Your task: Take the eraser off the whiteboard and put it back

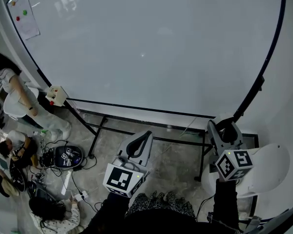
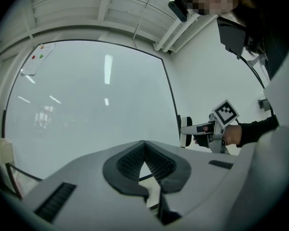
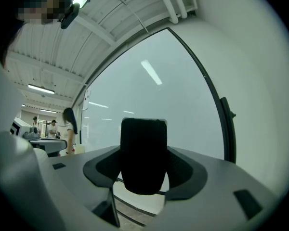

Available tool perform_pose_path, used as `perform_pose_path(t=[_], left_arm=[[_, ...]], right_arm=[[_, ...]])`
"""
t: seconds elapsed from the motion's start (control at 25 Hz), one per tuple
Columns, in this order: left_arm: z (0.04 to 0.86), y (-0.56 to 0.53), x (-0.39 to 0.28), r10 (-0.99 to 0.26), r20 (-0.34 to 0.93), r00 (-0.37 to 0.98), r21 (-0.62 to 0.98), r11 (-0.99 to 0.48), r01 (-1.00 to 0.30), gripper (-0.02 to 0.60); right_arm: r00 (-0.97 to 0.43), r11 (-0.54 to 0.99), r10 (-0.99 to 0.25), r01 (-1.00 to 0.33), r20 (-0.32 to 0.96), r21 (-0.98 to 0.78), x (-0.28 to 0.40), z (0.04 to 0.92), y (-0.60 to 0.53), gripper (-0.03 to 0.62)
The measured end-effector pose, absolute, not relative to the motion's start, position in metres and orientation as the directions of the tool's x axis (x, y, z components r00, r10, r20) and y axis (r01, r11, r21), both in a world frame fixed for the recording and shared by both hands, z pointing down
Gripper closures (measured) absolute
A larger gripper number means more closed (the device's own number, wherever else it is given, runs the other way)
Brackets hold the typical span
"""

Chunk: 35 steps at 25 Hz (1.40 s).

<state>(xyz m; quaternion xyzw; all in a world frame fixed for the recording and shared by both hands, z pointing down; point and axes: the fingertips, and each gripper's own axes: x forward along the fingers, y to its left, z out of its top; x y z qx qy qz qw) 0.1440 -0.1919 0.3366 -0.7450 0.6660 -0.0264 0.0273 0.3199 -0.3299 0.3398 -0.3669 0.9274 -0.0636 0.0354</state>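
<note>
The whiteboard (image 1: 151,43) fills the upper part of the head view, its surface blank. My right gripper (image 1: 225,128) is level near the board's lower right corner, shut on the eraser (image 1: 224,118). In the right gripper view the eraser's black felt (image 3: 143,153) stands upright between the pads and faces the camera. The left gripper view shows that eraser (image 2: 185,131) close by the board's black right frame; whether it touches I cannot tell. My left gripper (image 1: 145,136) hangs lower, in front of the board's bottom edge, with its tips together and nothing between them.
A paper sheet with coloured magnets (image 1: 23,16) hangs at the board's top left. A small white box (image 1: 56,95) sits at the lower left frame. The stand's black legs (image 1: 95,135) reach the floor. People (image 1: 14,96) and cables with devices (image 1: 63,157) are at the left.
</note>
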Motion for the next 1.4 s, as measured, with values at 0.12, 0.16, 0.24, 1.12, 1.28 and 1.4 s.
perform_pose_path(t=[0.12, 0.16, 0.24, 1.12, 1.28, 1.4], left_arm=[[0.338, -0.188, 0.135, -0.996, 0.015, 0.085, -0.085, -0.086, -0.993, 0.580], [0.338, -0.188, 0.133, -0.997, 0.014, 0.077, -0.086, -0.078, -0.993, 0.580], [0.339, -0.185, 0.128, -0.998, 0.016, 0.063, -0.089, -0.064, -0.994, 0.580], [0.334, -0.051, -0.083, -0.989, -0.030, -0.145, -0.039, 0.146, -0.988, 0.580], [0.338, -0.011, -0.135, -0.982, -0.031, -0.186, -0.031, 0.187, -0.982, 0.580], [0.343, 0.018, -0.181, -0.977, -0.025, -0.212, -0.032, 0.213, -0.976, 0.580]], right_arm=[[-0.742, 0.735, -0.670, -0.659, -0.018, -0.157, 0.310, 0.343, -0.330, 0.326], [-0.746, 0.738, -0.666, -0.656, -0.016, -0.160, 0.307, 0.345, -0.331, 0.326], [-0.752, 0.744, -0.659, -0.648, -0.013, -0.163, 0.301, 0.347, -0.331, 0.327], [-0.850, 0.843, -0.527, -0.524, 0.010, -0.120, 0.060, 0.330, -0.237, 0.327], [-0.871, 0.865, -0.490, -0.488, 0.015, -0.116, -0.003, 0.332, -0.203, 0.326], [-0.880, 0.874, -0.475, -0.472, 0.003, -0.119, -0.052, 0.333, -0.182, 0.326]])
